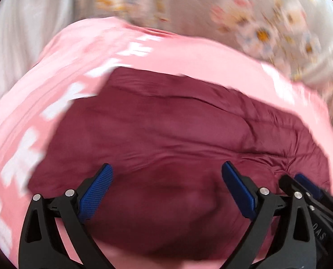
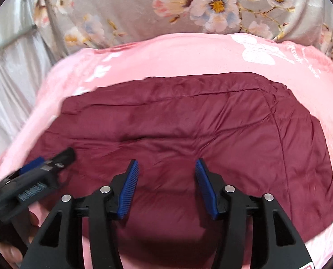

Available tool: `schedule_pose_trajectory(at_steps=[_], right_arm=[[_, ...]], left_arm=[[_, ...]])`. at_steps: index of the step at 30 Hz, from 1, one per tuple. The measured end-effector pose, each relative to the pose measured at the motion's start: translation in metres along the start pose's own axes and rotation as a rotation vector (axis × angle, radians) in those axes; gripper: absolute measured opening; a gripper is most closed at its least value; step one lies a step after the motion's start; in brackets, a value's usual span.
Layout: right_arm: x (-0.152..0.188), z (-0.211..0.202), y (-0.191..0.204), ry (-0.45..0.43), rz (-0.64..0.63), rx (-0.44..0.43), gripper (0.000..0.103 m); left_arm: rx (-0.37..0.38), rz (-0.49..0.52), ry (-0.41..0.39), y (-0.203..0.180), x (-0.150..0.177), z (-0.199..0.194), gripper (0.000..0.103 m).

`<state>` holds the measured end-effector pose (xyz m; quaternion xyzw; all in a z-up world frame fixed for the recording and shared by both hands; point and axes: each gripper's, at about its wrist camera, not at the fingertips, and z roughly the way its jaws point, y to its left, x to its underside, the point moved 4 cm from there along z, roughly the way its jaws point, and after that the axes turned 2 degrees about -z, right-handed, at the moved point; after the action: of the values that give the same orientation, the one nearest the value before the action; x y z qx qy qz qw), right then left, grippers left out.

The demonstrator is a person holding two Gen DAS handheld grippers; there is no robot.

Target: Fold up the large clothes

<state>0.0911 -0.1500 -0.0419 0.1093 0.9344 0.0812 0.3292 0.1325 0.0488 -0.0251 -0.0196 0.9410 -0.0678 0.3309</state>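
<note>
Two big soft things lie here: a flowery sheet (image 2: 126,6) at the back and a pink blanket (image 2: 188,53) on it. On the blanket lies the dark red jacket (image 2: 177,121), puffy and partly folded. Both tongs, left (image 1: 167,179) and right (image 2: 166,174), hang over it, spread wide and holding nothing. To fold well, I think each should pinch a near edge and lift together, so it stays flat.

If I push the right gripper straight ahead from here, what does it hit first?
Most likely the maroon quilted garment: the open right gripper points right across it, nothing between. Beyond lies the pink blanket. How far off the cloth is, the picture does not show.
</note>
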Motion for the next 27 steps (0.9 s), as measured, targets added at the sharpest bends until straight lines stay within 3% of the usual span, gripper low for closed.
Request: schedule_pose_trajectory(at_steps=[5, 8, 11, 13, 15, 16, 19, 21, 23, 27], right_arm=[[0.018, -0.018, 0.03, 0.004, -0.068, -0.016, 0.052], [0.03, -0.017, 0.044, 0.004, -0.125, 0.004, 0.054], [0.039, -0.013, 0.052, 0.005, -0.175, 0.035, 0.056], [0.041, -0.01, 0.053, 0.005, -0.194, 0.042, 0.057], [0.042, -0.01, 0.052, 0.007, -0.198, 0.04, 0.055], [0.042, -0.012, 0.052, 0.008, -0.191, 0.038, 0.05], [0.041, -0.021, 0.05, 0.008, -0.156, -0.007, 0.029], [0.044, -0.023, 0.053, 0.015, -0.157, -0.029, 0.021], [0.048, -0.021, 0.057, 0.023, -0.18, -0.018, 0.02], [0.053, -0.01, 0.056, 0.026, -0.193, -0.009, 0.021]], left_arm=[[-0.04, -0.234, 0.026, 0.094, 0.001, -0.032, 0.096], [-0.031, -0.322, 0.048, 0.125, 0.009, -0.032, 0.096], [0.027, -0.353, 0.107, 0.128, 0.017, -0.018, 0.096], [0.016, -0.324, 0.084, 0.121, 0.017, -0.019, 0.096], [0.073, -0.296, 0.101, 0.108, 0.017, -0.015, 0.093], [0.1, -0.286, 0.111, 0.101, 0.015, -0.012, 0.089], [0.129, -0.253, 0.13, 0.083, 0.012, -0.01, 0.06], [0.13, -0.247, 0.128, 0.076, 0.01, -0.013, 0.046], [0.133, -0.206, 0.089, 0.065, 0.001, -0.028, 0.026], [0.194, -0.131, -0.001, 0.039, -0.022, -0.065, 0.017]])
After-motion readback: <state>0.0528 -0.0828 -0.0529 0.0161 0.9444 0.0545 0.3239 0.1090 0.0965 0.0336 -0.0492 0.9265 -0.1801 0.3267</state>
